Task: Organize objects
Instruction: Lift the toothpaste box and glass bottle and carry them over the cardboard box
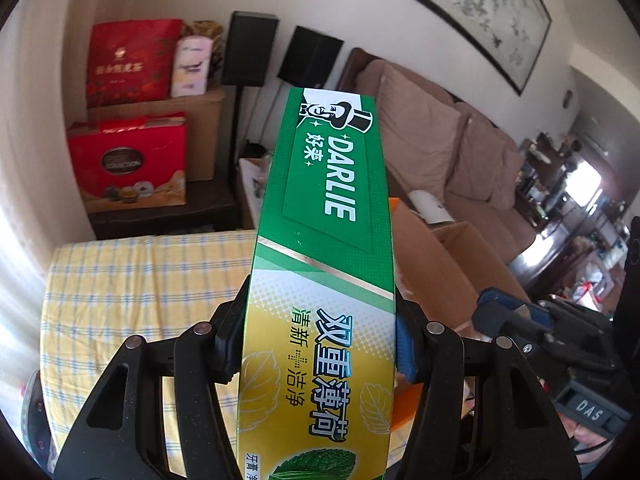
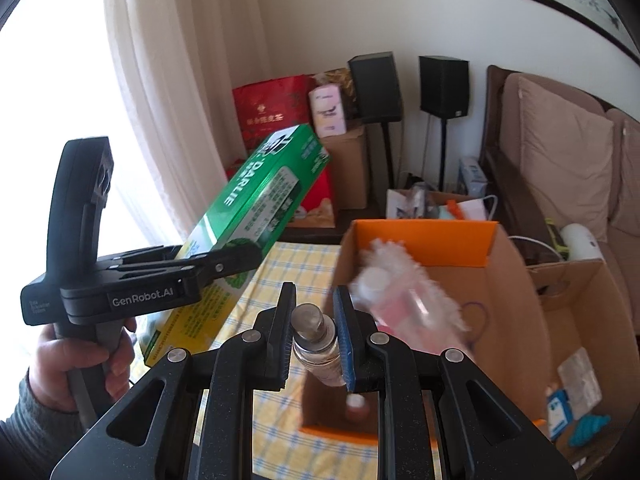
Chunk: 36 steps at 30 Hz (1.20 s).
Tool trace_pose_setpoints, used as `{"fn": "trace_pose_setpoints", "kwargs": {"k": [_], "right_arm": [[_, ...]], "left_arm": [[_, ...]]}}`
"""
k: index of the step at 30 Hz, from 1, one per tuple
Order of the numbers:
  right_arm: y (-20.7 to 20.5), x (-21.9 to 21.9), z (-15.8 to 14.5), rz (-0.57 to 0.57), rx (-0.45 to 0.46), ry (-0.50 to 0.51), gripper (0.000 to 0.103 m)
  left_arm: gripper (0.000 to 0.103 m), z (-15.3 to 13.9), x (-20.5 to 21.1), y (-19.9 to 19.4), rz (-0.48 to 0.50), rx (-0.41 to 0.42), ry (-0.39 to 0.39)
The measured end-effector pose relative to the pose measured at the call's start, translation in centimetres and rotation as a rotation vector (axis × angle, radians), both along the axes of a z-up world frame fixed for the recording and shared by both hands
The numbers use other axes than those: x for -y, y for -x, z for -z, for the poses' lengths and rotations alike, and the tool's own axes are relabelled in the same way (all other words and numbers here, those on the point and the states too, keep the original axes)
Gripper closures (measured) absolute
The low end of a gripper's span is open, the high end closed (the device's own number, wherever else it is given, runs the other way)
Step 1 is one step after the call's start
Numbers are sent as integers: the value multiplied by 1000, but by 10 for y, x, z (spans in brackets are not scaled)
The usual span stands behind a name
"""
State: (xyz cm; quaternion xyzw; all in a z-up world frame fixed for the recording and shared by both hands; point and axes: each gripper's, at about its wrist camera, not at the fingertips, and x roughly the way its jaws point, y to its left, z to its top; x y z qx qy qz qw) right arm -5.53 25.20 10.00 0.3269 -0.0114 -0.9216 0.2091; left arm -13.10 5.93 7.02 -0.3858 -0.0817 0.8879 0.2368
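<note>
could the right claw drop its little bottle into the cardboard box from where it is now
Probably yes. The right claw, shut on the clear bottle, hangs right beside the open cardboard box. The box's flaps are open, and the toothpaste box in the left claw sits off to the side.

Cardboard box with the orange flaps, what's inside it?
Inside the cardboard box, blister packs, a small white-and-blue carton and something teal show. The right hand-held gripper hides the near corner.

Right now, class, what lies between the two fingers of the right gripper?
A small clear bottle with a round cap, clamped between the right gripper's fingers; the right wrist view shows it, above the cardboard box.
</note>
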Motion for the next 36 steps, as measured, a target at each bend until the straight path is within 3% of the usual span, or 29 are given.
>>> {"fn": "trace_pose_setpoints", "kwargs": {"k": [5,10,21,29,36], "right_arm": [[-1,-22,4,26,16,0,84],[9,-29,30,21,73,13,84],[21,-38,90,11,188,33,84],[24,-37,109,-16,230,4,84],[4,-62,85,44,147,-6,62]], "left_arm": [[48,-8,-36,2,37,-5,-7],[48,-9,-62,6,53,7,-16],[48,0,-88,27,60,46,-25],[48,5,-113,36,85,75,-31],[48,14,-137,43,84,126,-45]]}}
